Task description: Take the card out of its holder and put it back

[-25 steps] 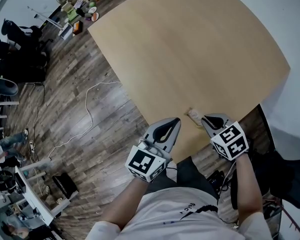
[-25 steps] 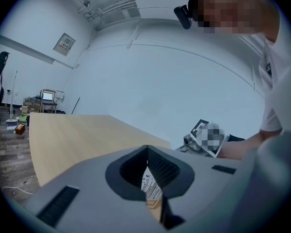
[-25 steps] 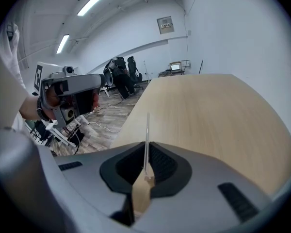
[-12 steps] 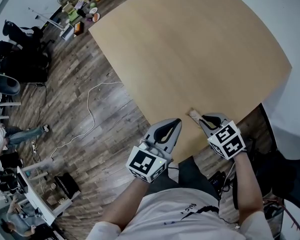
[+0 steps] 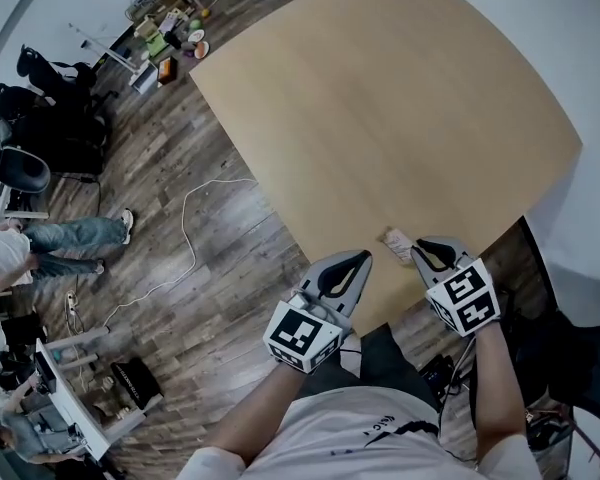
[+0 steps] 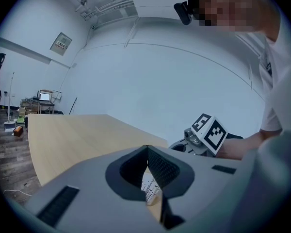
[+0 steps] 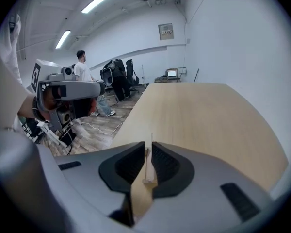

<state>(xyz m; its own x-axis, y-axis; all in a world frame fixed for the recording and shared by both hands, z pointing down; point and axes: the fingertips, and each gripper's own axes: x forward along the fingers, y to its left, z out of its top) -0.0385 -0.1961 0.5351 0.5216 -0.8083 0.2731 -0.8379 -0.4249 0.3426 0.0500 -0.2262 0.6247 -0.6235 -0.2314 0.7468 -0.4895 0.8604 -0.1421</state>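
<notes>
Near the table (image 5: 400, 98) edge, right gripper (image 7: 146, 152) gapes narrowly around the card (image 7: 151, 149); left gripper (image 6: 147, 148) closed, empty.

Wide run of table (image 5: 400, 98) ahead, free passage for both claws. One obstacle at the near edge: the card (image 5: 397, 244), upright in its holder (image 7: 146, 180), edge-on in the right claw's (image 5: 420, 245) narrow gap. Left claw (image 5: 364, 257) crowds just beside.

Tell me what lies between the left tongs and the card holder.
Nothing but bare table: in the head view, only a short strip of wood separates the left tongs from the card holder.
</notes>
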